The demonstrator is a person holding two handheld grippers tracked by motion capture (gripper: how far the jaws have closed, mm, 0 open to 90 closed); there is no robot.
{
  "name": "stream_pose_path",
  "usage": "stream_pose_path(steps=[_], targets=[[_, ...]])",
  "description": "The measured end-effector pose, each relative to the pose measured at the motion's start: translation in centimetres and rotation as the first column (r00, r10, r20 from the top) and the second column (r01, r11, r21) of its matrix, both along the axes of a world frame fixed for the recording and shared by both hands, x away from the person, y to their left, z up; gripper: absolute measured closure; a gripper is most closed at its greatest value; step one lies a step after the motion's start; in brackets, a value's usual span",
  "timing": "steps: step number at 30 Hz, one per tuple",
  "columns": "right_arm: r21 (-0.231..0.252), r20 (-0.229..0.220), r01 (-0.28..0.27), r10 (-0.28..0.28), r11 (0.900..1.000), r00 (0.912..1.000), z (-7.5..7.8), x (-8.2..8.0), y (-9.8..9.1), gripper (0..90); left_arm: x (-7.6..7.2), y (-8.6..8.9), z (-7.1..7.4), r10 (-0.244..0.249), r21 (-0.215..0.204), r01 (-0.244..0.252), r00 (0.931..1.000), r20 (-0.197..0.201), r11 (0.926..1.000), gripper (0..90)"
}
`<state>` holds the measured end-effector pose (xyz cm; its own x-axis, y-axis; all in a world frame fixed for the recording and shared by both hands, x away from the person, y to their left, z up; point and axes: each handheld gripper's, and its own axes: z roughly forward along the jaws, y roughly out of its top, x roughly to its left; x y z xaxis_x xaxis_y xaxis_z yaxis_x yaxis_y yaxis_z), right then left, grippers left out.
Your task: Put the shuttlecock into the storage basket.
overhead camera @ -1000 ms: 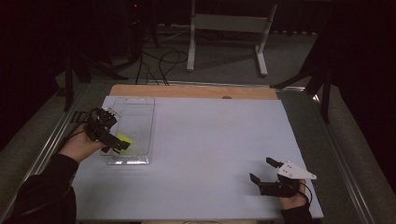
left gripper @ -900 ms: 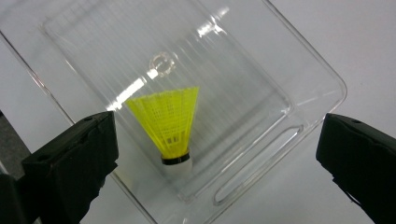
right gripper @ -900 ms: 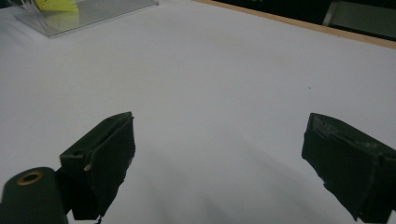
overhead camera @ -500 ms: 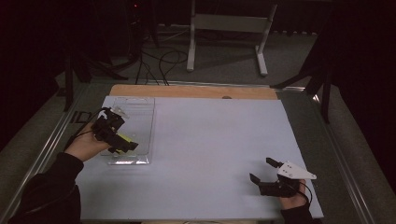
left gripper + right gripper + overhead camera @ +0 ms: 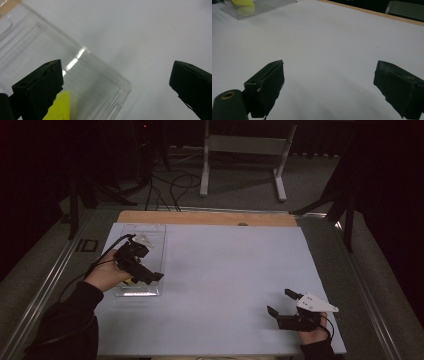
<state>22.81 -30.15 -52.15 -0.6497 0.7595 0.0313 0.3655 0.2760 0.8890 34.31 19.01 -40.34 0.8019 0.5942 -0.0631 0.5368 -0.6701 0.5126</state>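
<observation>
Yellow piece [image 5: 60, 106] lies in the near end of the clear tray [image 5: 150, 232] at the table's [image 5: 230, 270] left edge; too hidden to tell its long axis or heading. Tray runs lengthwise away from the person. Left gripper [image 5: 145, 274] hovers over it, jaws wide apart, empty. Right gripper [image 5: 280, 310] rests well apart, jaws spread. Risk: a jaw catches the tray wall and drags the light tray.

1. In the left gripper view, the yellow object [image 5: 60, 107] was cut off by the bottom edge and partly hidden behind the left jaw.
2. The clear tray [image 5: 105, 82] ran off the frame's left side.
3. In the high view, the left gripper [image 5: 145, 272] covered the yellow object almost entirely.
</observation>
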Motion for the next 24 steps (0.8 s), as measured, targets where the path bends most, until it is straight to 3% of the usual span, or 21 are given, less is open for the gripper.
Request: stream_pose_path(steps=[5, 12, 19, 24], targets=[[0.001, 0.0, -0.001, 0.001, 1.0, 1.0, 0.0, 0.0, 0.0, 9.7, -0.2, -1.9, 0.1, -0.035, -0.013, 0.035, 0.9991, 0.026, 0.9993, 0.0], [0.002, -0.001, -0.002, 0.002, 1.0, 1.0, 0.0, 0.0, 0.0, 9.7, -0.5, -4.4, -0.3, -0.084, -0.061, 0.087, 0.9954, 0.046, 0.9943, 0.0], [0.005, 0.001, -0.002, 0.002, 1.0, 1.0, 0.0, 0.0, -0.1, 9.7, -0.7, -6.9, -1.5, -0.13, -0.118, 0.138, 0.9891, 0.069, 0.9835, 0.0], [0.007, 0.002, -0.005, 0.005, 1.0, 1.0, 0.0, 0.0, 0.0, 9.7, -1.2, -8.3, -2.5, -0.161, -0.168, 0.174, 0.9831, 0.086, 0.9703, 0.0]])
